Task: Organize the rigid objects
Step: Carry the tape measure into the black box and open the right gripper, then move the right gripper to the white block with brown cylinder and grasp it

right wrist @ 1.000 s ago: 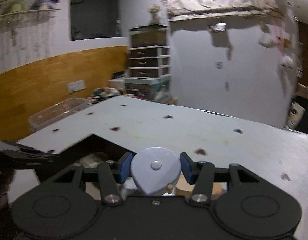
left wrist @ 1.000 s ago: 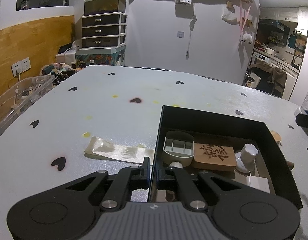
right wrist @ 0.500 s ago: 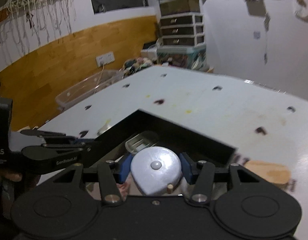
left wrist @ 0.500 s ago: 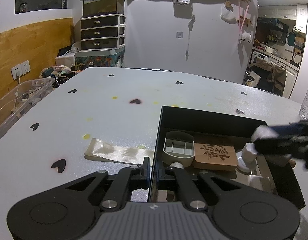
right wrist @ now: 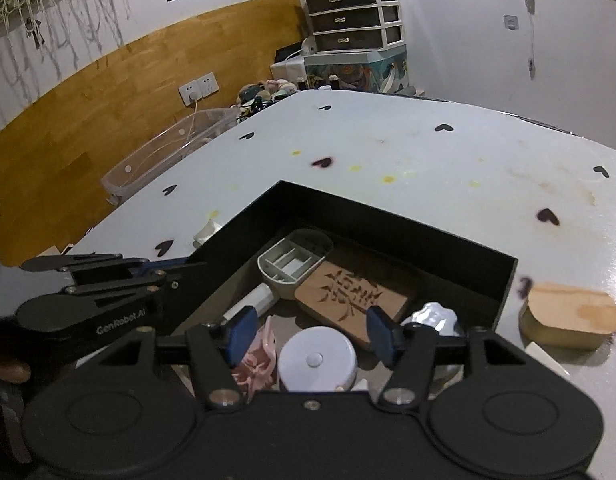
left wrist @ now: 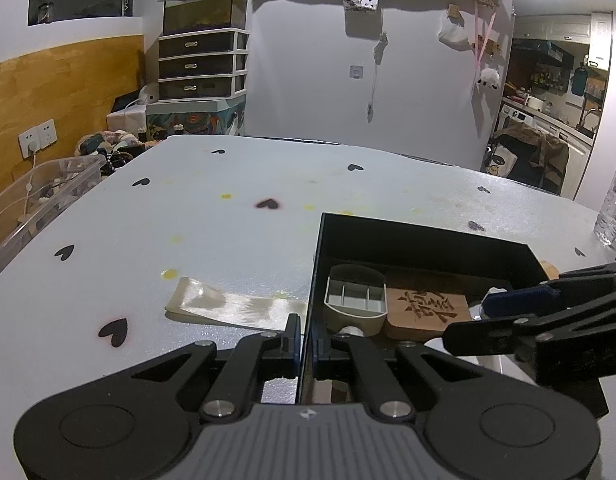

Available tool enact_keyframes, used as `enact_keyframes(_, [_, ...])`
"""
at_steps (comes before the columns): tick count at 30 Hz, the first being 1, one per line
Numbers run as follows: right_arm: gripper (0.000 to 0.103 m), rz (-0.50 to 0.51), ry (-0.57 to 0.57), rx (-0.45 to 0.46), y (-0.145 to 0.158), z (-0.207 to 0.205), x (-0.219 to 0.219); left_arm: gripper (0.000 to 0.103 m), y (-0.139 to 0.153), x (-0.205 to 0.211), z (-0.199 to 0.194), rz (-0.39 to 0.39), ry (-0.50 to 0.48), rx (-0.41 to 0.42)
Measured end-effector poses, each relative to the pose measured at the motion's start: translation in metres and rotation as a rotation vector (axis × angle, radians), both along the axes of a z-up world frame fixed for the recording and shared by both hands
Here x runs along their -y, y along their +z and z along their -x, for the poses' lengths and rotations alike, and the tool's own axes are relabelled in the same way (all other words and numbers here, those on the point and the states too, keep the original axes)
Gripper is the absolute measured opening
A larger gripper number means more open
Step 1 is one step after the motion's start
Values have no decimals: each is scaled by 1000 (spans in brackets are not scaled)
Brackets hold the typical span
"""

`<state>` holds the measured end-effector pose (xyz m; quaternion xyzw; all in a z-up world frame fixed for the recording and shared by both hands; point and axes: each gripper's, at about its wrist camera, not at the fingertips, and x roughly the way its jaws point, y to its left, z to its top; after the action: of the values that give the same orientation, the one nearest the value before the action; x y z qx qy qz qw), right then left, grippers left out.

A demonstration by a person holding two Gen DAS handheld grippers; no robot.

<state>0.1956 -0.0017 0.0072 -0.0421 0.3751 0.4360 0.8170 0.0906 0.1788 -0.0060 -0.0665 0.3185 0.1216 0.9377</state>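
Left tool (left wrist: 303, 338) is pinched on the near-left wall of the black box (left wrist: 420, 236), one finger outside and one inside — clamped tight on that thin edge. Right tool (right wrist: 310, 334) hangs over the box with its blue pads spread wide, gripping nothing. Directly below and between those pads lies the round pale-blue tape measure (right wrist: 316, 362), resting inside the box. Just to its left, a pink flower-shaped piece (right wrist: 255, 364); to the right of the right pad, a white knobby object (right wrist: 432, 318). Ahead of the right tool sits the carved wooden plaque (right wrist: 350, 292), and beyond that the grey compartment scoop (right wrist: 293, 262) with a white cylinder (right wrist: 249, 304) beside its handle end. Outside the box, off to the right tool's right, a rounded wooden block (right wrist: 568, 316) sits on the bench (right wrist: 428, 160) — well apart from the pads. Left of the left tool, a clear plastic strip (left wrist: 227, 306) lies flat on the bench.
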Motion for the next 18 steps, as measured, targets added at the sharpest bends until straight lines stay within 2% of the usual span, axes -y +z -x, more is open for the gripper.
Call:
enact_keyframes(6, [67, -16, -20, -2, 4, -1, 8, 5, 0, 0, 0, 0, 0, 0])
enact_keyframes(18, [68, -43, -81, 65, 16, 9, 37, 4, 0, 2, 1, 0, 14, 9])
